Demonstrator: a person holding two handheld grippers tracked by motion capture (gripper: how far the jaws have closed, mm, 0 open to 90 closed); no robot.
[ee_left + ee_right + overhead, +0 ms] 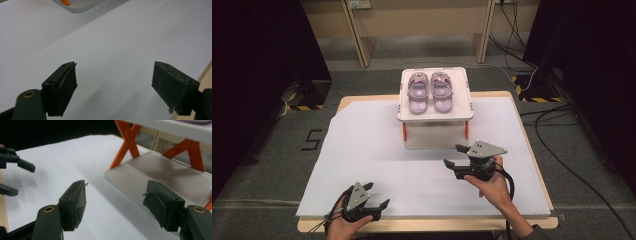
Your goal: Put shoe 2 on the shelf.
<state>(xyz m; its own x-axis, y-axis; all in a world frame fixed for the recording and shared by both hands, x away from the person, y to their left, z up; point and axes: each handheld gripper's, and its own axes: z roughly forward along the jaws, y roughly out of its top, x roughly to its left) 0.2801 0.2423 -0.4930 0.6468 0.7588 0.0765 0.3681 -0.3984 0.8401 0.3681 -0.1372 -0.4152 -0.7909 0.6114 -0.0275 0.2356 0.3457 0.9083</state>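
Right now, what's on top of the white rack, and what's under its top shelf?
On the white rack sits a pair of purple sandals, side by side. Under the top shelf, orange crossed legs stand on a bare lower tray; its far side is hidden.

Lilac sandals [430, 91], white rack [467, 112] with orange legs [404, 131], white table cover [362, 150], black claws [455, 156].

Recording lab, dark curtains [257, 75], hazard-taped floor [304, 107], trailing cables [557, 150], covered test table [362, 150]
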